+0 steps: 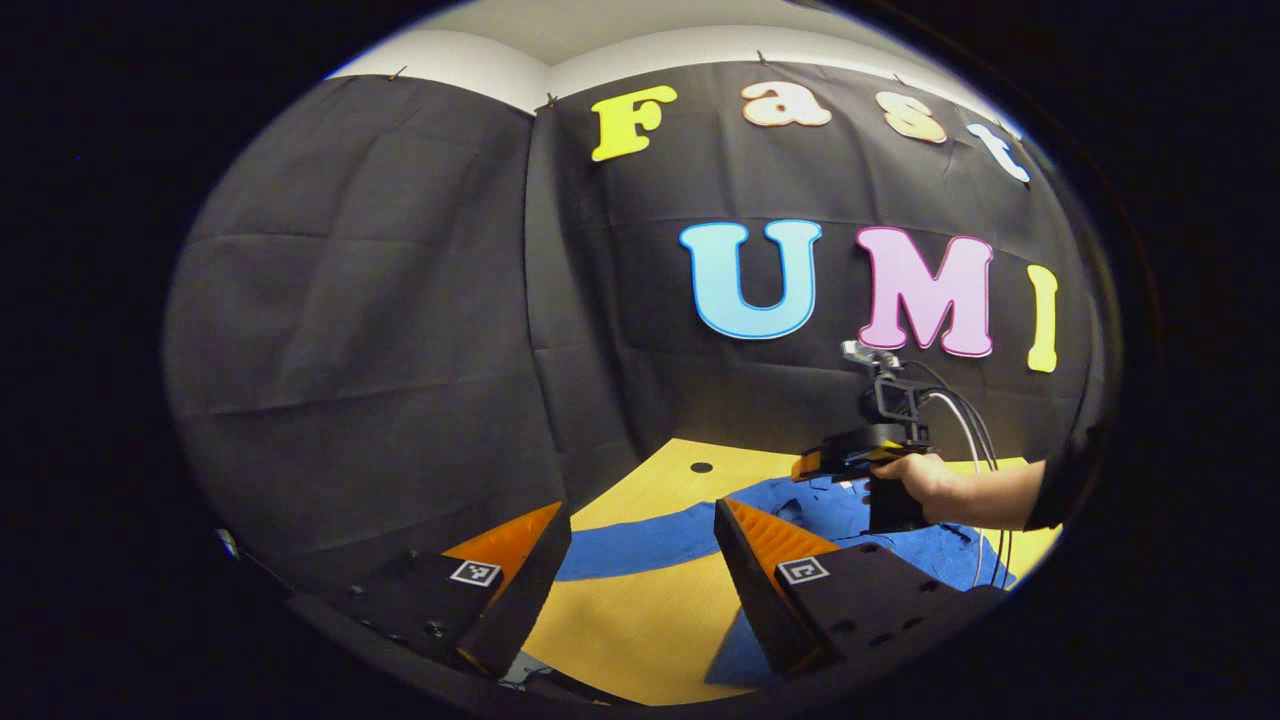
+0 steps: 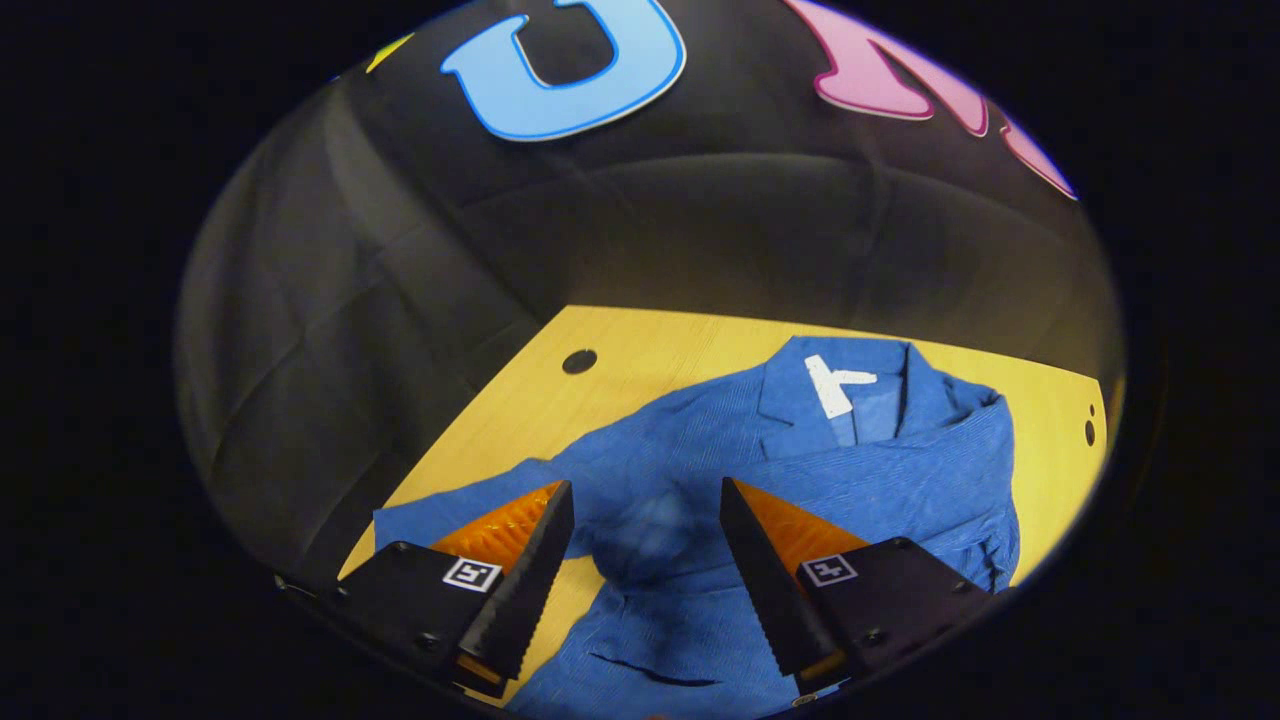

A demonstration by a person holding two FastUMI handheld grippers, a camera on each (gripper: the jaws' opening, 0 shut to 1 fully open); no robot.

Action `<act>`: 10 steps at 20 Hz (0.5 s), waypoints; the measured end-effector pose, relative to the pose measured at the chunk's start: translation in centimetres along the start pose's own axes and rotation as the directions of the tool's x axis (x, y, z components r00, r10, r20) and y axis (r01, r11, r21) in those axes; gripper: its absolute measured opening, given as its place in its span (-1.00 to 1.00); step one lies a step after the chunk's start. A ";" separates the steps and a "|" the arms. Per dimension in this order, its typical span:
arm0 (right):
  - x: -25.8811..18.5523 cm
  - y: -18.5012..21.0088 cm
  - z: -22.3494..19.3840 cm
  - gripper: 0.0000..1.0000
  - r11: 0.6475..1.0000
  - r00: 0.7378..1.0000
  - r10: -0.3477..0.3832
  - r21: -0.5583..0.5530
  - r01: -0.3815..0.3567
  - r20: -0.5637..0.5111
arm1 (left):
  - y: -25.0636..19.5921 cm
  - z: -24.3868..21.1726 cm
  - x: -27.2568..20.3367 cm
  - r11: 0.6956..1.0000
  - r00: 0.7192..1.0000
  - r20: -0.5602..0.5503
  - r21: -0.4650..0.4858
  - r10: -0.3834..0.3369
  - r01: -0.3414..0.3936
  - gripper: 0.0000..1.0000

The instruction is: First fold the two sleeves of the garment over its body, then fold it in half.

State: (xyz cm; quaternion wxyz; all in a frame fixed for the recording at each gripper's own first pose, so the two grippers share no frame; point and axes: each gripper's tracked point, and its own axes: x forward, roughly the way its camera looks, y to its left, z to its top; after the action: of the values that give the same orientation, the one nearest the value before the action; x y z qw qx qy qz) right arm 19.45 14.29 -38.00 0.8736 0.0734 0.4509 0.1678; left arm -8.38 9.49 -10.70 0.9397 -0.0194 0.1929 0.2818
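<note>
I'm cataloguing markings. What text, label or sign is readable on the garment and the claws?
White tag in the garment collar: blurred, nothing readable.
Square marker on the right claw: a coded pattern, no words.
Square marker on the left claw: likewise, no words.

A yellow wooden table (image 2: pixel 640 355) with a round hole (image 2: pixel 579 361) stands against black cloth.

The garment (image 2: pixel 800 470) is a blue collared shirt lying front up on the bench (image 2: pixel 640 350), collar at 12 o'clock in the right gripper view. One sleeve (image 2: pixel 470 505) extends toward 9 o'clock, unfolded; the fabric is wrinkled.
</note>
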 end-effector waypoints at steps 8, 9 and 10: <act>-13.9 -4.0 -0.5 0.89 0.998 0.975 -0.041 -0.044 0.052 0.218 | 5.4 -3.3 8.9 0.989 0.990 -0.071 0.083 0.126 -0.120 0.65; -15.7 -4.5 -1.4 0.89 0.997 0.975 -0.049 -0.052 0.062 0.217 | 5.8 -4.5 10.7 0.991 0.988 -0.103 0.083 0.118 -0.110 0.65; -17.5 -4.9 -2.3 0.89 0.996 0.974 -0.061 -0.052 0.074 0.217 | 6.2 -5.7 12.5 0.991 0.983 -0.144 0.082 0.114 -0.103 0.65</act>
State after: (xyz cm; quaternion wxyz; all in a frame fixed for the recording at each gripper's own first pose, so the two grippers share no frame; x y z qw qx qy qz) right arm 9.35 3.36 -27.39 0.9243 0.0495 0.3505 0.1426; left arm -4.12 20.43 -20.23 0.9061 0.0053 0.2731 0.3229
